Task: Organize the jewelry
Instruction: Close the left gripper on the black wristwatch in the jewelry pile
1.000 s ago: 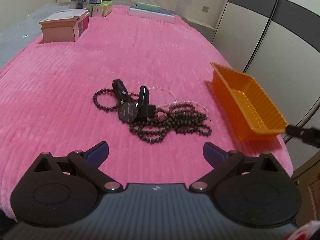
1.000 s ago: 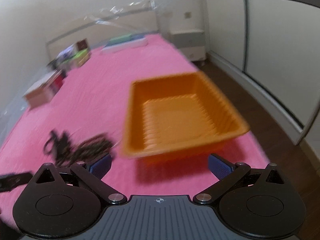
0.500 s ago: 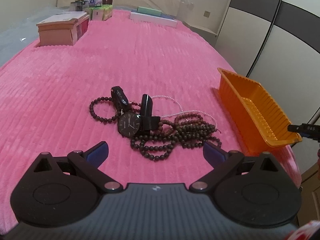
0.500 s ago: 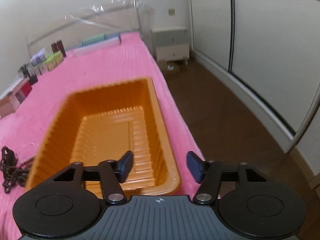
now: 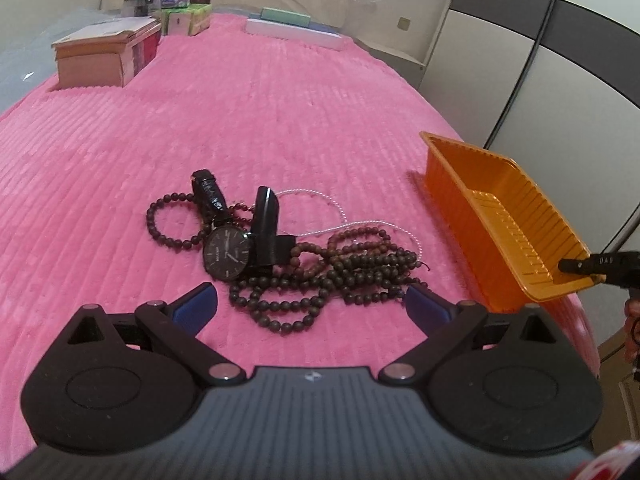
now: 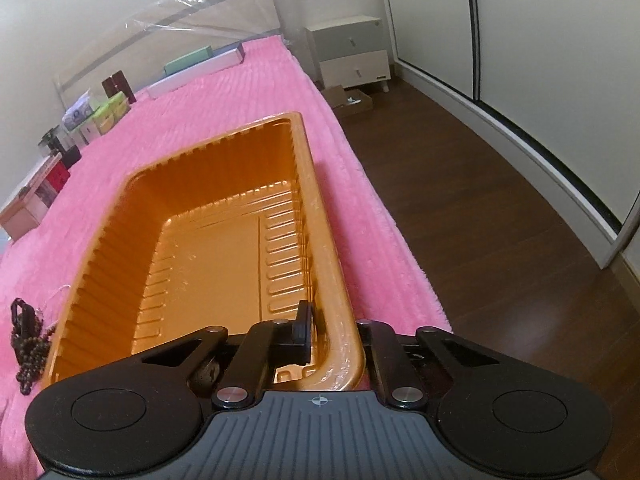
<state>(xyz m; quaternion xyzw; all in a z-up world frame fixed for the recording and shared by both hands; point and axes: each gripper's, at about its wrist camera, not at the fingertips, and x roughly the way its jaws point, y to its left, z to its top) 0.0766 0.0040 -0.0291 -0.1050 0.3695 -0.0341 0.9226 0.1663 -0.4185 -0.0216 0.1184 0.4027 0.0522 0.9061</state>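
On the pink bedcover lies a jewelry pile: a black watch [image 5: 226, 254], dark bead necklaces [image 5: 352, 268], a bead bracelet [image 5: 160, 224] and a thin pearl string [image 5: 320, 196]. My left gripper [image 5: 310, 296] hovers open just in front of the pile, holding nothing. An orange plastic tray [image 5: 500, 216], with nothing in it, sits at the bed's right edge. My right gripper [image 6: 332, 340] is shut on the near corner of the tray's rim [image 6: 320, 216], with one finger [image 6: 302, 332] inside the wall. From the left wrist, that right gripper [image 5: 592, 264] shows at the tray's corner. The beads [image 6: 28, 344] lie left of the tray.
Cardboard boxes [image 5: 104, 56], small packets [image 5: 184, 16] and flat boxes [image 5: 296, 30] stand along the far end of the bed. Right of the tray the bed drops to a dark wooden floor [image 6: 480, 220], with a nightstand [image 6: 352, 52] and wardrobe doors beyond.
My right gripper swung over to the tray's near corner and closed from wide open onto its rim. My left gripper drifted a little nearer the jewelry pile and stayed open.
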